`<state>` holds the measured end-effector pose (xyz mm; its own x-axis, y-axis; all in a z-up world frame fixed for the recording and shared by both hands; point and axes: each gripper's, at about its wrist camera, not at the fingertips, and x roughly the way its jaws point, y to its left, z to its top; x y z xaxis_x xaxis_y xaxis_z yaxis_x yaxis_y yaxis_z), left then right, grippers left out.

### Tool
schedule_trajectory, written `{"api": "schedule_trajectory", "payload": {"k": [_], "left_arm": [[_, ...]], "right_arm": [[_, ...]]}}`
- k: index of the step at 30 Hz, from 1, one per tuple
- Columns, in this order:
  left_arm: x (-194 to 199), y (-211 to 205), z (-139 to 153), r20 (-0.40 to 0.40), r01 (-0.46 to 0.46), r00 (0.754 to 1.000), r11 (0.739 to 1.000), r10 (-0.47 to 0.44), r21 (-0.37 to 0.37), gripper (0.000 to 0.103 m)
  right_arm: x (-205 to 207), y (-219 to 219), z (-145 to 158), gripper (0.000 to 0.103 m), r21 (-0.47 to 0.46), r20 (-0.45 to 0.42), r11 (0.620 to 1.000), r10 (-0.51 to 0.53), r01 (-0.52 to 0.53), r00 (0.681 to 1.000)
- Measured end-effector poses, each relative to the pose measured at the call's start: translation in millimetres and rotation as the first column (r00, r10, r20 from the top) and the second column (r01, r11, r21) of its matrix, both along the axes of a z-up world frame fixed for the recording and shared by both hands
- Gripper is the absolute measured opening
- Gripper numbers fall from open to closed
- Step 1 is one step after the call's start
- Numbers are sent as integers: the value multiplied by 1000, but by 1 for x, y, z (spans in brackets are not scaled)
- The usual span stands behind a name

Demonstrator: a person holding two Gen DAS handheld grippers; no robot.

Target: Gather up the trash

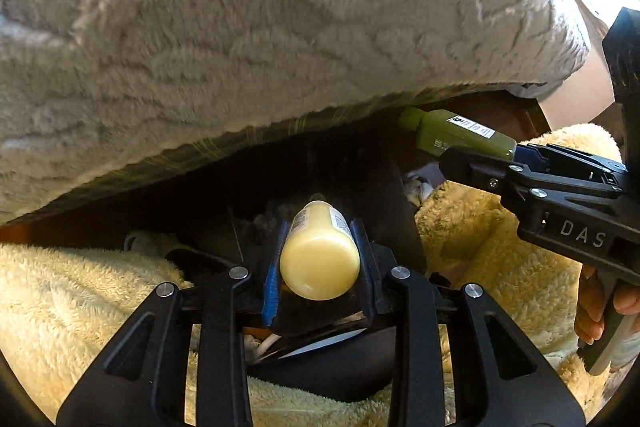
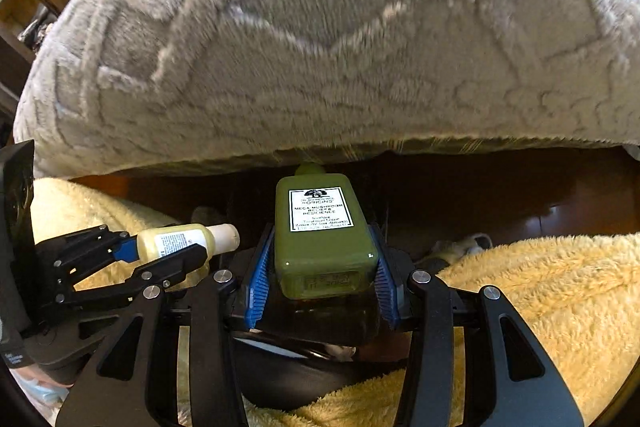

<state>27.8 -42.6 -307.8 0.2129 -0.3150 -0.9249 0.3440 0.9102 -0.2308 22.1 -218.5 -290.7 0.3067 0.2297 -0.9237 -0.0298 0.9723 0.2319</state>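
Bottles are the trash here, one clamped in each tool. The pale yellow bottle [image 1: 320, 251] sits between the blue pads [image 1: 272, 291] of the left tool [image 1: 320, 267], base toward the camera and white cap pointing away, the pads pressed to its sides. The green bottle [image 2: 324, 231], with a white label facing up, is clamped the same way in the right tool [image 2: 324, 267], cap pointing away. Both tools are side by side, angled down over a fluffy yellow blanket [image 2: 540, 299]. Just ahead hangs a grey plush cover [image 1: 260, 39], with dark wooden floor [image 2: 520, 195] showing beneath its edge. Fingers [image 1: 592, 311] of a hand grip the right tool's handle.
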Motion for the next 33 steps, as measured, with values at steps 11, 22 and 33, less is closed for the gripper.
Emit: {"api": "schedule_trajectory", "payload": {"k": [11,22,33], "left_arm": [[6,-9,-19,-48,3,999,999,-1,32,39],[10,14,14,51,-47,998,998,45,39,79],[-3,39,107,289,-135,948,990,137,-24,91]], "right_arm": [[23,-6,-19,48,28,-66,1000,-10,11,998],[27,-34,20,88,-11,70,996,-89,90,994],[1,-45,121,99,-89,368,979,-139,184,920]]}}
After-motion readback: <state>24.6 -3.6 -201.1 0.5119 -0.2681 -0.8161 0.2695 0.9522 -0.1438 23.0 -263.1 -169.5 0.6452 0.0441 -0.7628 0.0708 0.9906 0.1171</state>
